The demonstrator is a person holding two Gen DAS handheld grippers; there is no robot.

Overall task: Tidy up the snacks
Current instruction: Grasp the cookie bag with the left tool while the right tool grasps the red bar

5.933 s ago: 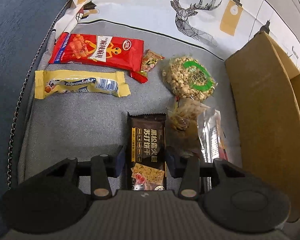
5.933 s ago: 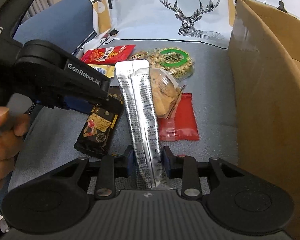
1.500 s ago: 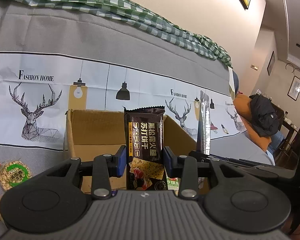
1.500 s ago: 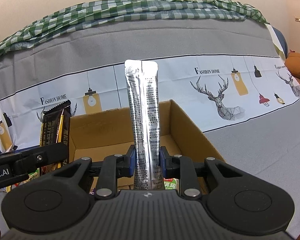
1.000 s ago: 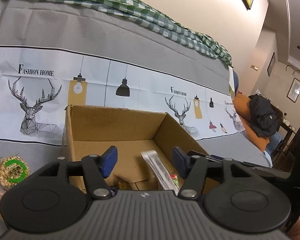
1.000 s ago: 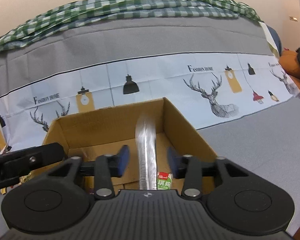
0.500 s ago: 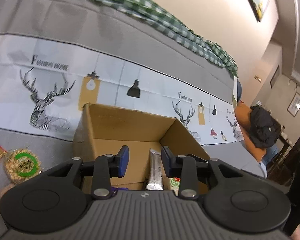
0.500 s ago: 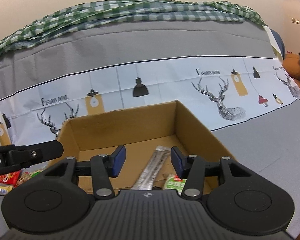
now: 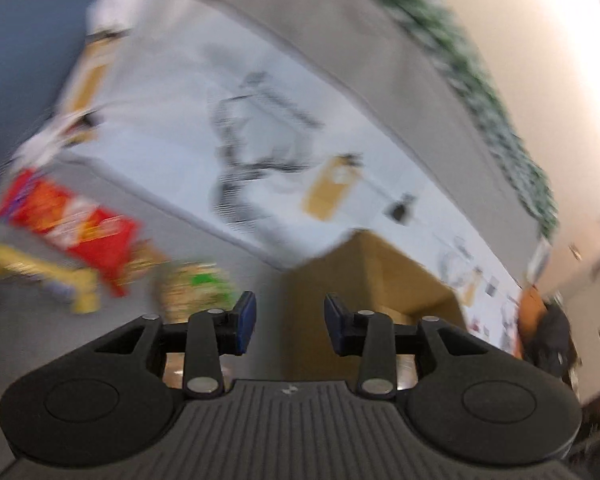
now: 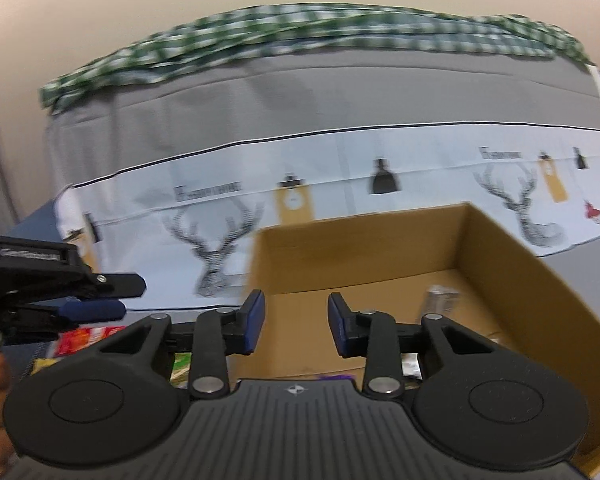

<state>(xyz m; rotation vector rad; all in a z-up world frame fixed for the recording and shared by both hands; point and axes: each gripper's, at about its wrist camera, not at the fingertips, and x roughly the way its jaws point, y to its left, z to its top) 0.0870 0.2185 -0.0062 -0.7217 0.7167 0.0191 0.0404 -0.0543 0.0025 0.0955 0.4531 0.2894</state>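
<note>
Left wrist view, blurred: my left gripper stands part open, nothing between the pads, jaws just opening a little; cardboard box at 1 o'clock beyond the fingers; red snack bag, yellow packet and green-labelled round snack lie at 9 to 10 o'clock on the grey cover.

Right wrist view: my right gripper is narrow and empty, jaws just closing; box from 12 to 3 o'clock, silver pouch on its floor at 2 o'clock, clear of the fingers; left gripper at 9 o'clock.
</note>
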